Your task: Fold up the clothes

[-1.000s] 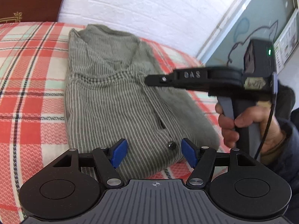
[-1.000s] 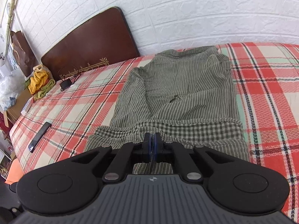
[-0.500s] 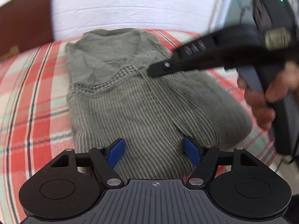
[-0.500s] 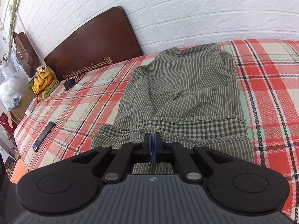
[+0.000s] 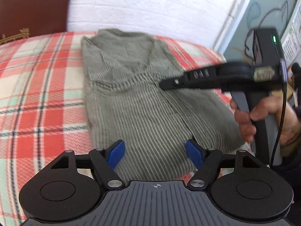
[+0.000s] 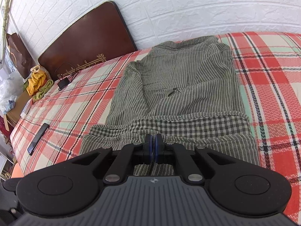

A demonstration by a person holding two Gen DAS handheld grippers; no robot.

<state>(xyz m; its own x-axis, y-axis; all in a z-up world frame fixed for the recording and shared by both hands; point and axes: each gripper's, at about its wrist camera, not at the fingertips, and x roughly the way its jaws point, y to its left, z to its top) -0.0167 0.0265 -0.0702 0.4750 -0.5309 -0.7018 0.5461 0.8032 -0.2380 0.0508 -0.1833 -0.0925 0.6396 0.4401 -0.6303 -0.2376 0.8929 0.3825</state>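
Shirt (image 6: 188, 86) runs lengthwise from near edge to far wall on the plaid bedspread (image 6: 272, 71), grey-green stripes with a checked band turned over the near end. Right gripper (image 6: 153, 146) is pinched tight on that checked fold; left gripper (image 5: 155, 152) hangs wide apart over the striped cloth. Brown headboard (image 6: 86, 35), white brick wall (image 6: 207, 5).
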